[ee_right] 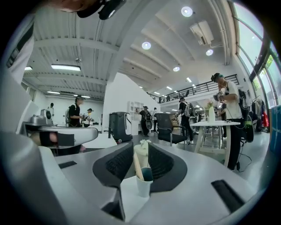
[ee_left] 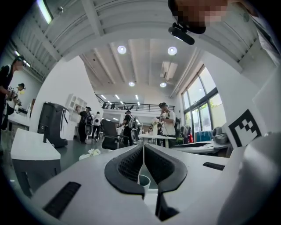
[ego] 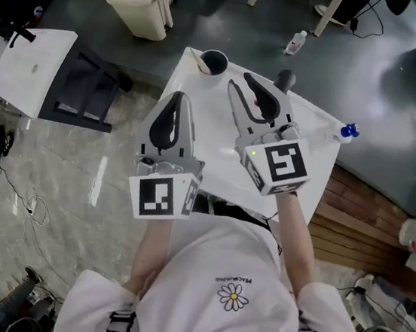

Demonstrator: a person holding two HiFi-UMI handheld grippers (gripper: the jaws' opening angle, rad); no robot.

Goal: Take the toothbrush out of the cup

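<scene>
White cup (ego: pixel 213 63) with toothbrush (ego: pixel 202 66) untouched, left claw (ego: pixel 176 98) together, right claw (ego: pixel 258 81) apart, empty

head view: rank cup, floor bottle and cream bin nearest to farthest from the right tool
1. cup, on the table's far corner, just ahead of the right tool
2. bottle, on the floor beyond the table, to the right
3. cream bin, on the floor, far left

toothbrush (ego: pixel 203 65) in cup (ego: pixel 224 64), on table's (ego: pixel 212 143) far left corner.
</scene>
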